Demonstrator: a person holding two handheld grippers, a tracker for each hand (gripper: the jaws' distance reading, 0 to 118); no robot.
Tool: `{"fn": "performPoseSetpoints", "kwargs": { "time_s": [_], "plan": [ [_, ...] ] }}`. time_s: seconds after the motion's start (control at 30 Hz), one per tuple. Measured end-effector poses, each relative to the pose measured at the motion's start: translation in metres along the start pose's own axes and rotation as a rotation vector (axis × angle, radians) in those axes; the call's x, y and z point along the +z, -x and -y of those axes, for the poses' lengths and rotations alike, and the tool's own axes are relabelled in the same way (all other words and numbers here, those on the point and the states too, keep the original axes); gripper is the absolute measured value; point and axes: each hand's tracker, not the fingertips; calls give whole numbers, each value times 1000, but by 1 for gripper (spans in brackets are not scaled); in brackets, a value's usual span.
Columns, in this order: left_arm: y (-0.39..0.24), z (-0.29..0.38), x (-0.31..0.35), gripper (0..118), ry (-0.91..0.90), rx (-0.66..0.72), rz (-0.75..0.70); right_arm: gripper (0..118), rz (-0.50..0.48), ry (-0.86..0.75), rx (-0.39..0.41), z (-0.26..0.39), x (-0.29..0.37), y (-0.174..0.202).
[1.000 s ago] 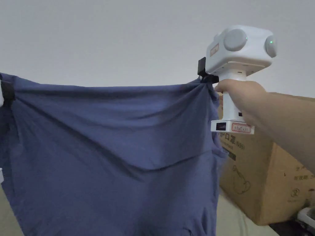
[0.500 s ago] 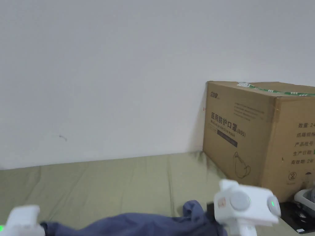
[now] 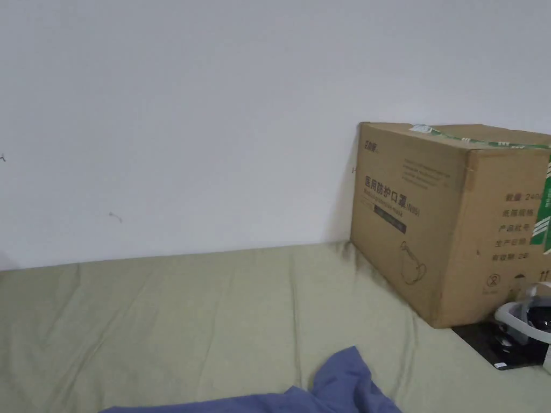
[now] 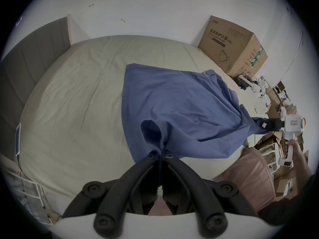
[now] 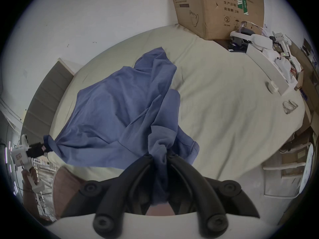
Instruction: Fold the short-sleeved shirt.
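Both the left gripper (image 4: 160, 154) and right gripper (image 5: 159, 154) clench near corners of the blue short-sleeved shirt (image 4: 172, 104), stretching it between them, apparently to lay it flat on the bed (image 4: 77, 96) beyond.

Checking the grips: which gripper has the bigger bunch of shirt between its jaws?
The right gripper: a thick wad of blue shirt fills its jaws. The left gripper pinches only a thin edge.

cardboard box (image 3: 430, 215): Chinese print, "(N95)", mask drawing, green tape w/ white print
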Motion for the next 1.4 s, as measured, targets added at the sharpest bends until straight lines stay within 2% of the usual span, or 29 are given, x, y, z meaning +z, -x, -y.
{"fn": "performPoseSetpoints", "kwargs": {
  "time_s": [0.07,0.2,0.23,0.27,0.3,0.33,0.37,0.4,0.43,0.57,0.67,0.73,0.8,0.83,0.87,0.9,0.93,0.97,1.0,1.03,1.07,1.1,1.17,1.3,1.4],
  "plan": [
    [-3,1,0,2,31,10,-19,8,4,53,22,1,5,8],
    [4,-5,-31,3,58,63,-8,8,-2,63,1,-5,-27,8],
    [6,-6,-40,10,68,94,0,8,3,73,-12,-8,-35,8],
    [10,-8,-48,33,78,128,2,13,23,84,-23,-12,-43,9],
    [11,-8,-52,33,69,152,8,18,56,70,-67,-11,-54,-2],
    [11,-9,-54,46,60,160,-4,26,59,44,-107,-12,-52,-3],
    [8,-9,-55,73,61,160,-12,44,49,31,-142,-14,-50,-3],
    [10,-9,-53,114,58,160,-10,86,32,32,-136,-15,-46,-2],
    [6,-9,-44,118,14,168,-7,99,4,9,-136,-18,-43,-4],
    [-5,-16,-16,115,-69,213,48,101,15,-48,-136,-25,-18,6],
    [-20,-29,18,115,-230,161,44,101,-3,-253,-110,-27,18,27],
    [-40,-31,46,115,-413,81,-29,101,26,-480,-28,-20,47,52],
    [-51,-26,64,115,-622,14,-96,99,7,-629,50,-15,62,70],
    [-57,-22,70,114,-717,-20,-100,96,-23,-706,93,-10,68,82],
    [-64,-18,74,111,-788,-50,-117,85,-56,-769,130,-7,71,91],
    [-70,-15,75,97,-829,-70,-121,48,-70,-799,150,-5,72,99],
    [-72,-14,72,74,-856,-93,-134,15,-67,-817,162,-6,70,108],
    [-77,-15,70,39,-856,-109,-153,7,-43,-808,158,-9,62,114],
    [-82,-17,65,0,-846,-127,-186,6,-30,-798,151,-12,57,120],
    [-84,-21,57,0,-809,-140,-222,5,-62,-792,144,-15,54,121],
    [-83,-24,48,0,-800,-153,-253,4,-151,-760,135,-19,49,123],
    [-81,-28,42,0,-787,-156,-228,4,-164,-750,127,-25,42,125],
    [-69,-49,28,0,-707,-138,-122,4,-139,-743,133,-31,33,130],
    [-19,-130,-23,0,-570,-61,-93,4,-174,-680,140,-50,15,130],
    [32,-200,-99,0,-299,-41,-110,4,-184,-647,125,-61,2,128]
  ]
}}
